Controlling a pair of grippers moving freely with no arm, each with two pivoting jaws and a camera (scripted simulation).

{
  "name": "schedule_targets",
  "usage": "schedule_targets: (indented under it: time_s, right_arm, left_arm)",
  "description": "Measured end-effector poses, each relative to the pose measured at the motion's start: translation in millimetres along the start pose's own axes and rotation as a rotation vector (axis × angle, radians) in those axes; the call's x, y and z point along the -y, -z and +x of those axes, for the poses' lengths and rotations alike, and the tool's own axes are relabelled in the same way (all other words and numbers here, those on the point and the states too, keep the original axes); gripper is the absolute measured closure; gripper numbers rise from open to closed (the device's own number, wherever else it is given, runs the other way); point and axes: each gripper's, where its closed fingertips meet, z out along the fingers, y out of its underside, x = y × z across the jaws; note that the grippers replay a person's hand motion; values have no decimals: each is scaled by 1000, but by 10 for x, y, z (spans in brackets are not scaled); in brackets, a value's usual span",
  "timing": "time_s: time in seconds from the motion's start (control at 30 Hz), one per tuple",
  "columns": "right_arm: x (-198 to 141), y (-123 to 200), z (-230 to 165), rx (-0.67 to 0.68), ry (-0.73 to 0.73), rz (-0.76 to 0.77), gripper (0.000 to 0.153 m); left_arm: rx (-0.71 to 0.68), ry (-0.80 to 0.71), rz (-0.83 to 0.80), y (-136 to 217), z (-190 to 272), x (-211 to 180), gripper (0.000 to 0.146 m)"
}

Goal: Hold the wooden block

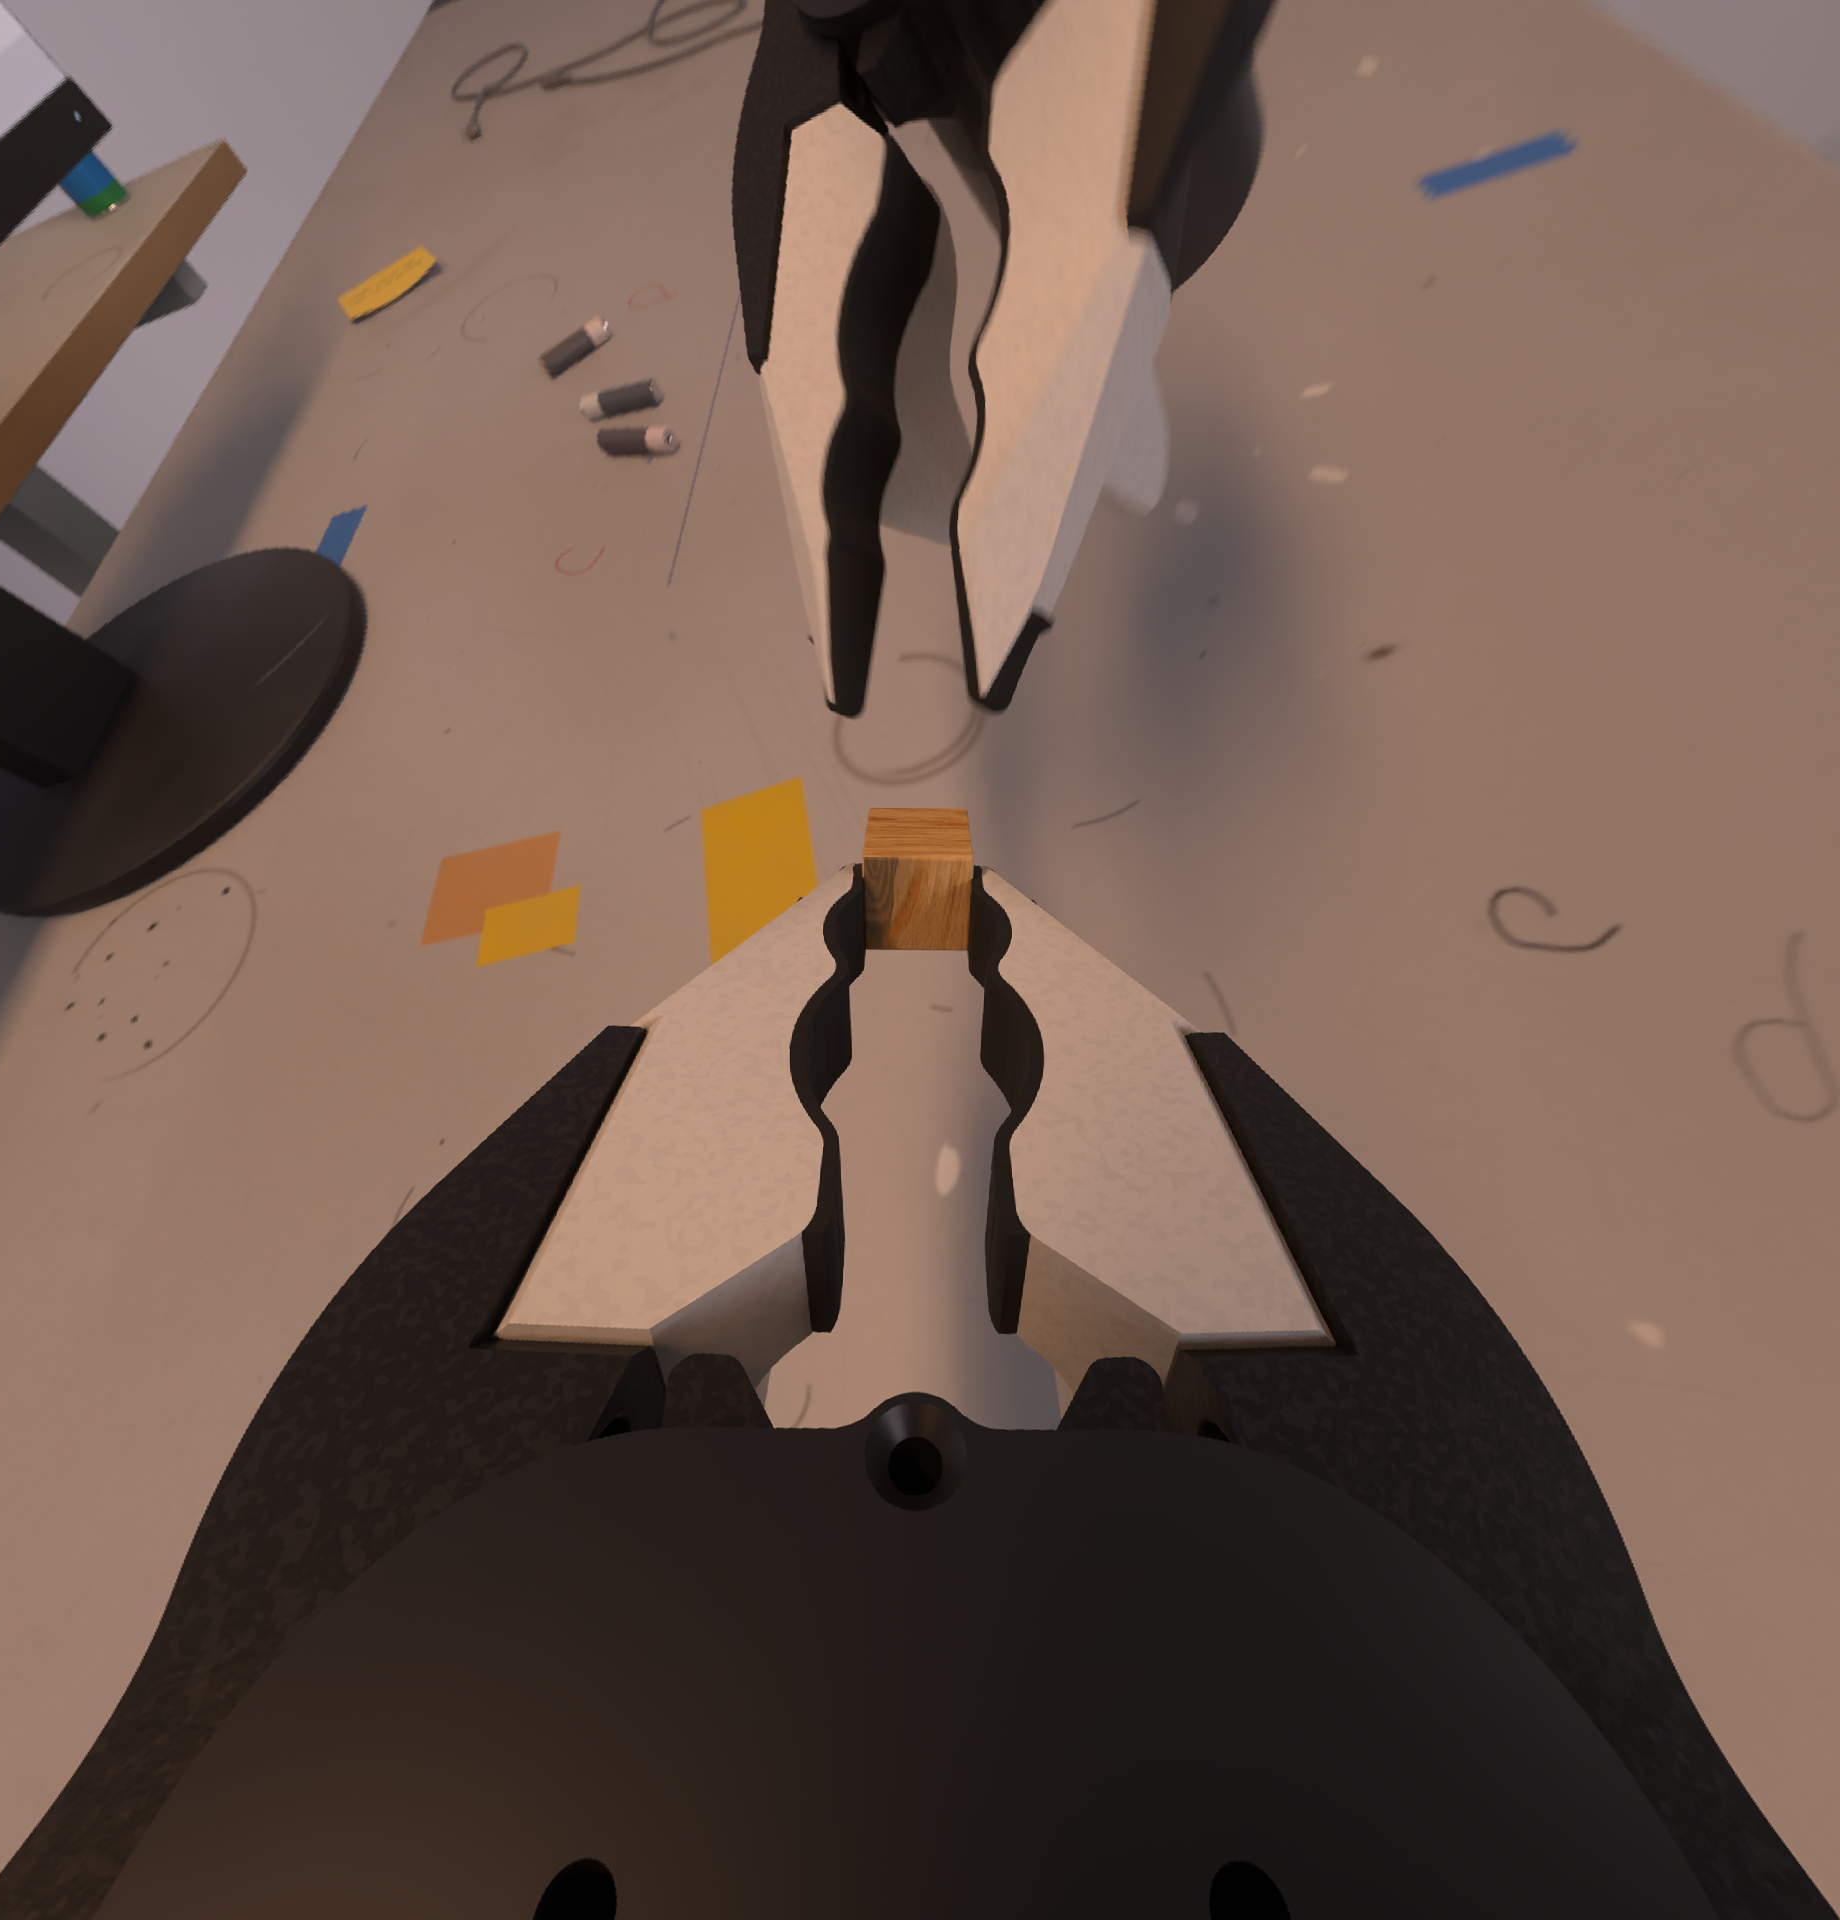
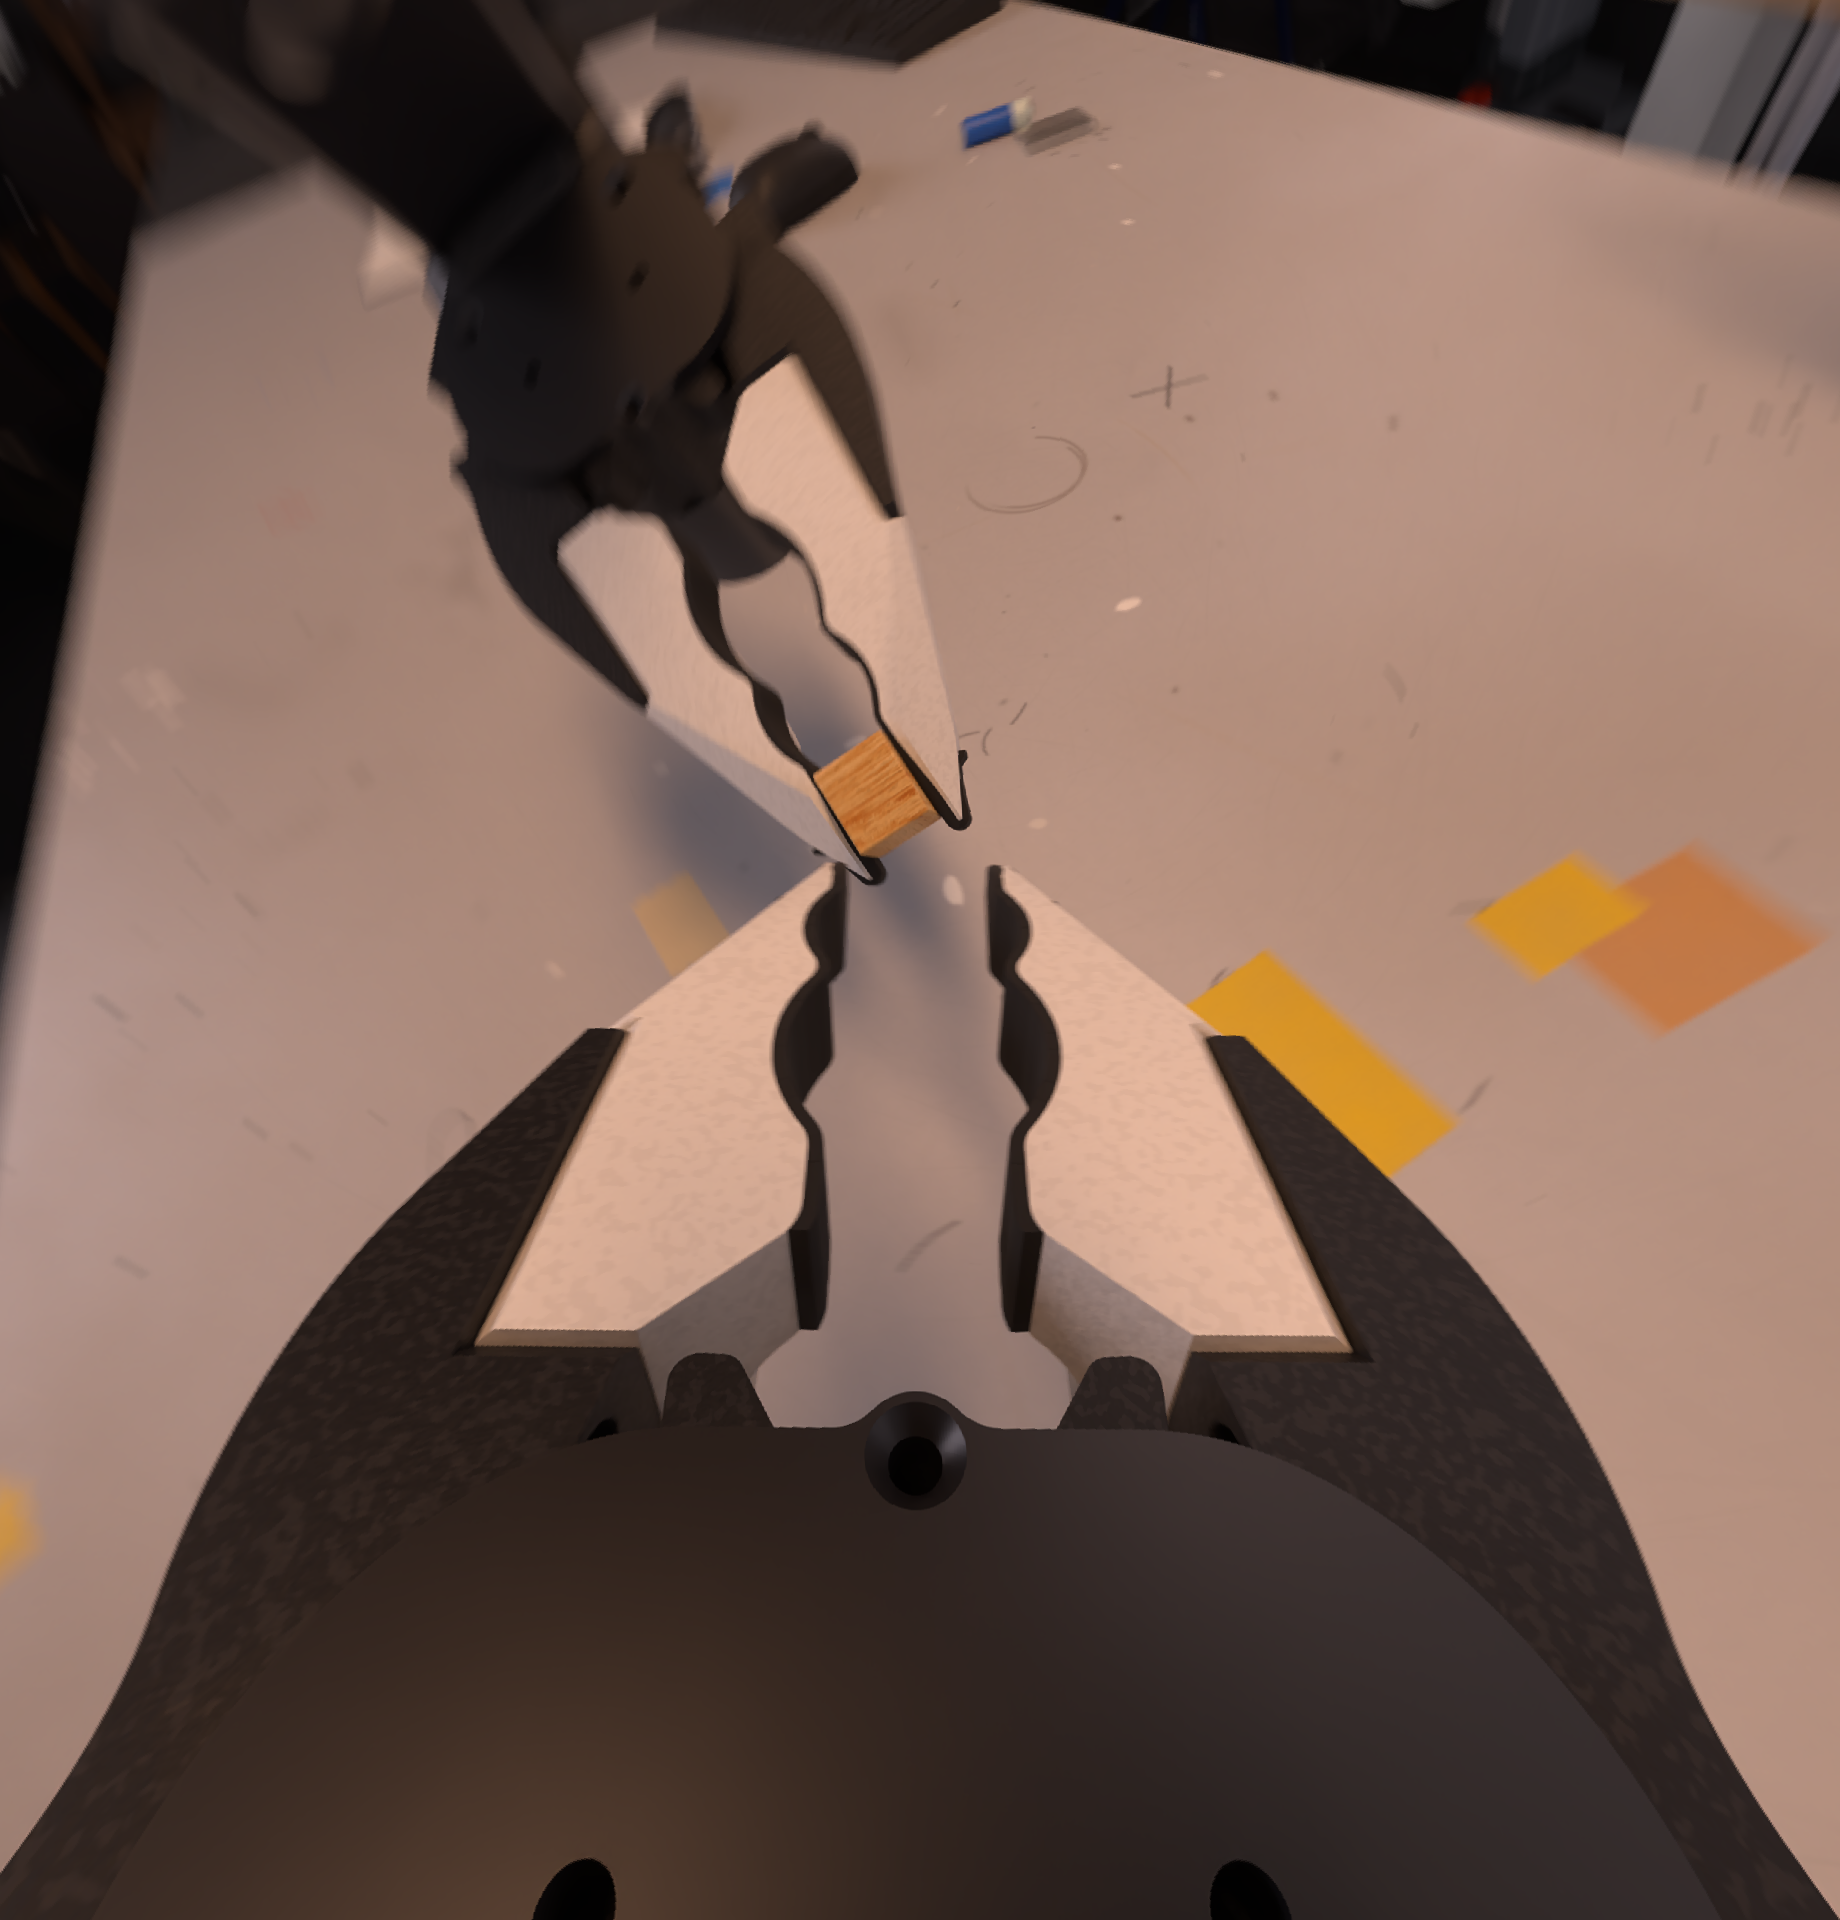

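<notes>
Block (image 1: 917, 880) clamped at the fingertips of the left tool (image 1: 917, 883), raised off the surface (image 1: 1415, 727).
Seen from the right wrist, the block (image 2: 878, 795) sits between the left tool's (image 2: 911, 826) two tips, its shadow falling on the surface (image 2: 1311, 623) beneath. The right tool (image 2: 917, 883) points at the block from just beside it, jaws narrowly apart with nothing between them; from the left wrist that right tool (image 1: 921, 686) hangs beyond the block. A yellow patch (image 1: 758, 862) lies left of the block, three batteries (image 1: 620, 400) farther beyond.
</notes>
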Motion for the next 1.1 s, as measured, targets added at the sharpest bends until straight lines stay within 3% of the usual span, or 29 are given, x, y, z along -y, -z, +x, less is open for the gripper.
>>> schedule_targets:
  time_s: [0.07,0.17,0.47,0.57,0.73,0.8,0.87,0.93,1.1]
  right_arm:
    - [-9,12,80,44,-243,45,113]
    - [-89,8,202,91,-466,52,115]
    - [-182,-132,27,232,-665,-52,133]
    - [-204,-127,20,191,-505,-87,134]
    - [-231,-103,30,-15,242,-140,134]
    - [-186,-112,23,-58,283,-107,134]
    - [-121,-118,-15,-4,133,-25,127]
    - [-56,-92,12,57,-113,59,116]
    - [-128,-67,132,113,-643,76,123]
  left_arm:
    - [19,-14,-39,-47,-31,-92,128]
    - [6,-3,-31,-81,-29,-116,128]
    - [50,-38,-22,-54,-80,-100,128]
    - [21,-6,-22,-51,-53,-96,128]
    - [-102,91,2,-21,54,-63,128]
    - [-107,104,17,-1,40,-45,128]
    - [-80,98,25,13,2,-36,128]
    - [-41,80,18,16,-47,-46,128]
    - [29,35,-14,-5,-116,-91,128]
